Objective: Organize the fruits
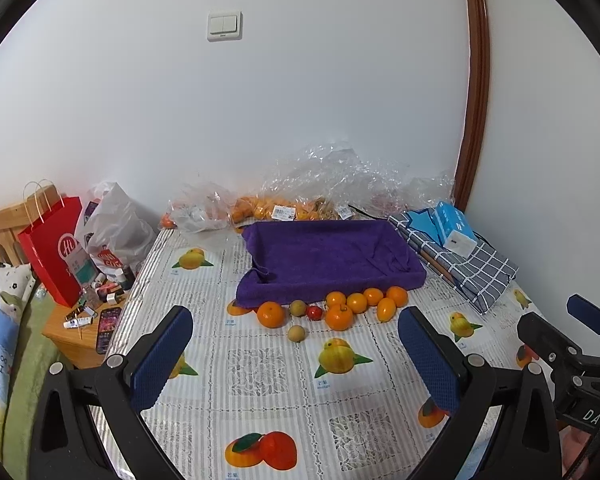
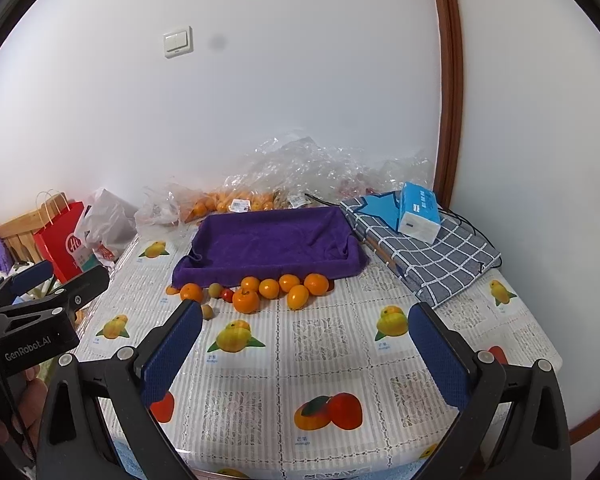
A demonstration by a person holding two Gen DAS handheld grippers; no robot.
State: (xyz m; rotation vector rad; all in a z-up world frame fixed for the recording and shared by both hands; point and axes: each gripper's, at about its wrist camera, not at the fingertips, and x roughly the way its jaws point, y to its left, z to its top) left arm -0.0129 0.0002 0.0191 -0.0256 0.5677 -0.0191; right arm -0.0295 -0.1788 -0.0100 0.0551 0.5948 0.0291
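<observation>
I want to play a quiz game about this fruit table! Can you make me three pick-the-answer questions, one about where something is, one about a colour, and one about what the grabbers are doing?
1. Where is the loose fruit?
A. inside the tray
B. on the tablecloth in front of the tray
C. on the checked cloth

2. What colour is the towel lining the tray?
A. purple
B. green
C. yellow

3. How are the two grippers?
A. both shut on fruit
B. one holds a tomato
C. both open and holding nothing

Answers:
1 B: the loose fruit lies on the tablecloth along the near edge of the tray.
2 A: the towel is purple.
3 C: the left gripper and right gripper have jaws wide apart with nothing between them.
</observation>
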